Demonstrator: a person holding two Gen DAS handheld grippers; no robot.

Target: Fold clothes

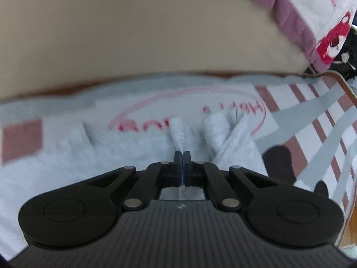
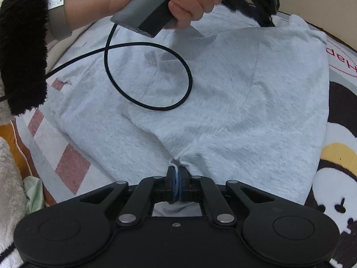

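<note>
A light grey garment (image 2: 223, 89) lies spread flat on a patterned mat. My right gripper (image 2: 177, 170) is shut on a bunched pinch of its near edge, and the cloth puckers toward the jaws. At the far side, a hand (image 2: 189, 6) holds my left gripper (image 2: 266, 20) down at the garment's far edge. In the left wrist view that left gripper (image 1: 182, 154) is shut, with a small fold of the grey garment (image 1: 178, 131) sticking out from between its tips. More folds of it (image 1: 225, 138) lie just beyond.
The mat (image 2: 334, 156) carries pink stripes, grey bands and cartoon prints. A black cable (image 2: 147, 76) loops over the garment. A black fuzzy sleeve (image 2: 22, 55) hangs at the left. A beige surface (image 1: 133, 33) rises behind the mat, with pink-and-white cloth (image 1: 323, 22) at its right.
</note>
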